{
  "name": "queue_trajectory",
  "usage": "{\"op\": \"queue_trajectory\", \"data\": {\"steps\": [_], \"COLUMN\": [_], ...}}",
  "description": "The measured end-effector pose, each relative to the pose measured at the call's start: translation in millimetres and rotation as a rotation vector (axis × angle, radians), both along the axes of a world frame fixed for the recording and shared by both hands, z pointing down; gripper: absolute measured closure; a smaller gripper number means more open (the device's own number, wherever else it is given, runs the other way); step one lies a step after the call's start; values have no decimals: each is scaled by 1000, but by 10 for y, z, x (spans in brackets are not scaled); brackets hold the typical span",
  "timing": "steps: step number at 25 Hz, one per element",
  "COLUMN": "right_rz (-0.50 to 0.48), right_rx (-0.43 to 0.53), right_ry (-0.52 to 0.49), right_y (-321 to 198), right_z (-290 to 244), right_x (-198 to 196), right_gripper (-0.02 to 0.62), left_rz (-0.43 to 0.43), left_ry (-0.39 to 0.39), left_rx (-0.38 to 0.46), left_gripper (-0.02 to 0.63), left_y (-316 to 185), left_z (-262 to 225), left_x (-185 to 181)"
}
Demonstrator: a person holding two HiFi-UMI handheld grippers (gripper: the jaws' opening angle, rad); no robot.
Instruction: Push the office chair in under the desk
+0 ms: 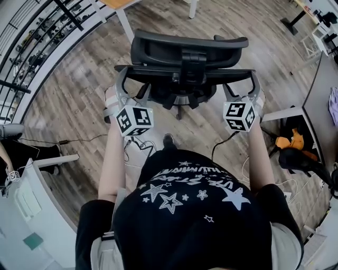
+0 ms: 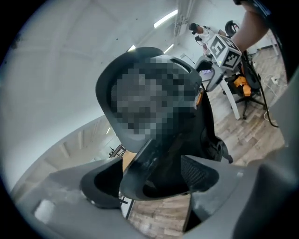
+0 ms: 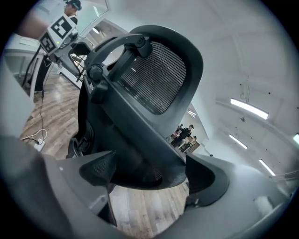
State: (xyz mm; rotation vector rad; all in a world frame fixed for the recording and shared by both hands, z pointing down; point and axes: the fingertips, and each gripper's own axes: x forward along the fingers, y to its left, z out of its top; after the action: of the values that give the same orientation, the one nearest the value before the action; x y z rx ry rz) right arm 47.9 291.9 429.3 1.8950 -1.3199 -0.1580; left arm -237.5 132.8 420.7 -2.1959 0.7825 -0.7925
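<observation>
A black office chair [image 1: 187, 58] stands in front of me on the wood floor, its back toward me and its headrest on the far side. The desk [image 1: 119, 3] shows only as a wooden corner on white legs at the top edge. My left gripper [image 1: 122, 82] is at the left end of the chair's back frame, and my right gripper [image 1: 254, 84] is at the right end. In the left gripper view the left gripper [image 2: 149, 182] stands open around the chair's back rim [image 2: 154, 179]. The right gripper [image 3: 152, 176] is likewise open, with the rim [image 3: 140, 163] between its jaws.
A white table [image 1: 322, 89] stands at the right, with an orange thing [image 1: 289, 141] and dark gear beneath it. Cables [image 1: 134, 153] trail on the floor by my feet. White furniture [image 1: 37, 195] sits at lower left, a railing [image 1: 31, 47] at upper left.
</observation>
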Motion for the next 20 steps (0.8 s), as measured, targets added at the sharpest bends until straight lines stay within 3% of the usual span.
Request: {"op": "queue_trajectory", "data": {"steps": [5,12,13,20], "right_rz": [-9,-4,-5,48], "right_rx": [-24,-55,-68,-185], "right_ry": [93,114,109,153], "right_y": [-161,-369,-380,-400], "right_z": [-106,-107,-96,-47], "right_x": [66,149,151,229], "right_gripper": [126,176,187,228], "left_rz": [-10,-2,-1,18], "left_ry": [-64,-111,-113,-89], "left_rx": [62,100,115,150], "left_gripper": [213,236,287,292], "left_y": [-206,-460,-483,-493], "left_z": [-24,29,16,-36], "left_x": [56,162,169,182]}}
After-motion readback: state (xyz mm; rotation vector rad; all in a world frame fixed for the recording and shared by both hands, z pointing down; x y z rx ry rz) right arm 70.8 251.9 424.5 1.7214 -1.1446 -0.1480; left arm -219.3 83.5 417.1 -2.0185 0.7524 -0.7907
